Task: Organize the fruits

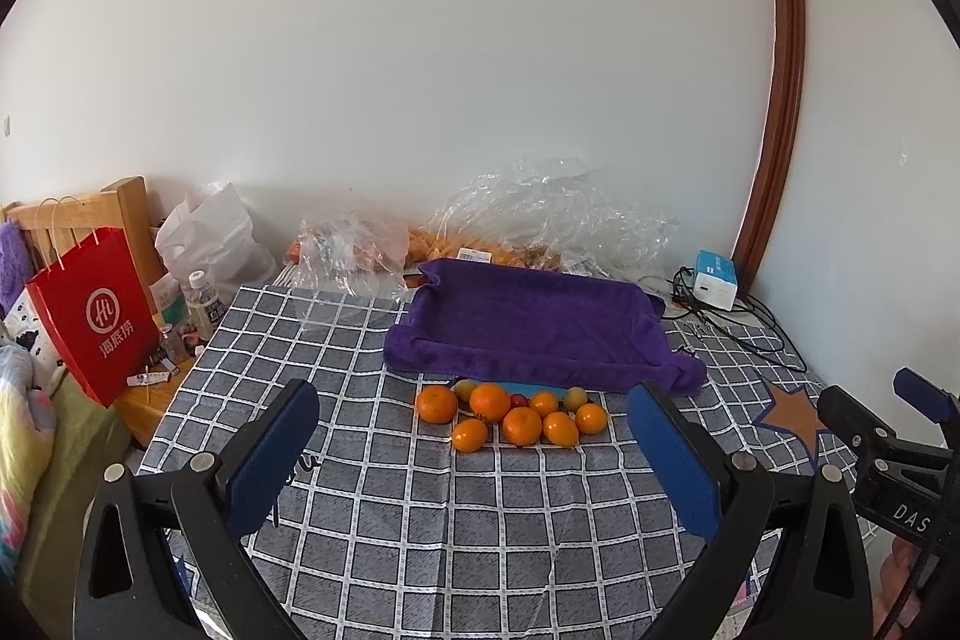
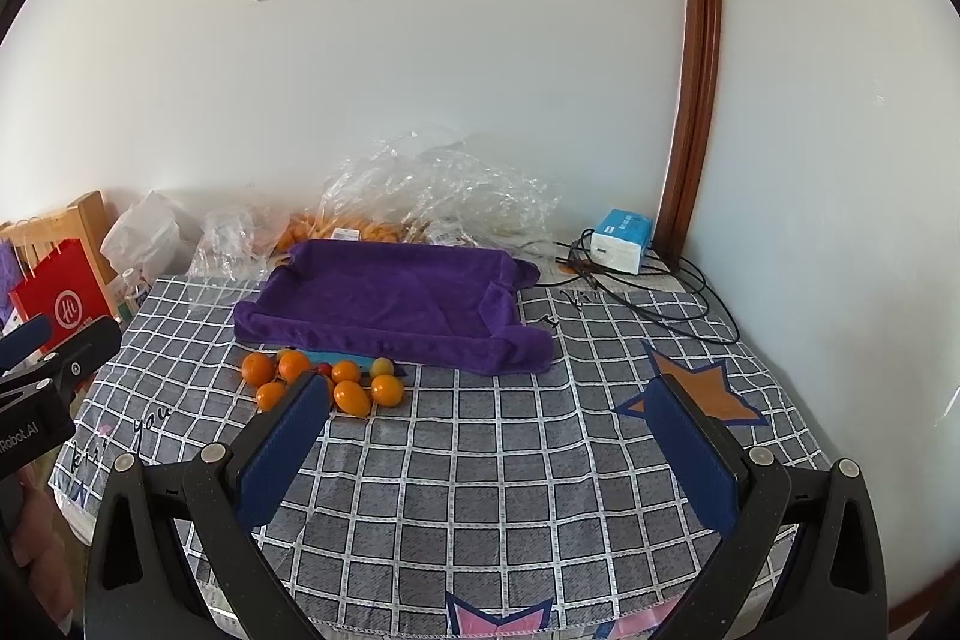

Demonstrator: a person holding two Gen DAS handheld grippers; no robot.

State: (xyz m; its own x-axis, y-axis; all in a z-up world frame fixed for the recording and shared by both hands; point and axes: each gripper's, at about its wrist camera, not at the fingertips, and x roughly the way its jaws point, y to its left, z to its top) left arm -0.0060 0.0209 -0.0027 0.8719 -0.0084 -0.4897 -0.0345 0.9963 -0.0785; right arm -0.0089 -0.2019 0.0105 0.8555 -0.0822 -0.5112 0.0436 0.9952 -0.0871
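Several oranges (image 1: 521, 425) (image 2: 351, 396) lie in a cluster on the checked tablecloth (image 1: 420, 508), with two small yellow-green fruits (image 1: 574, 397) (image 2: 381, 367) and a small red one (image 1: 519, 400) among them. Just behind the cluster stands a tray lined with a purple towel (image 1: 528, 325) (image 2: 384, 295), with nothing on it. My left gripper (image 1: 474, 451) is open, held over the cloth in front of the fruit. My right gripper (image 2: 489, 445) is open too, to the right of the cluster; its left finger (image 2: 282, 454) hides part of one orange.
Clear plastic bags (image 1: 552, 208) with more orange fruit sit against the wall behind the tray. A blue-white box (image 2: 621, 241) and black cables (image 2: 672, 310) lie at the back right. A red paper bag (image 1: 96, 310), a bottle (image 1: 204, 301) and a white bag (image 1: 210, 232) stand left of the table.
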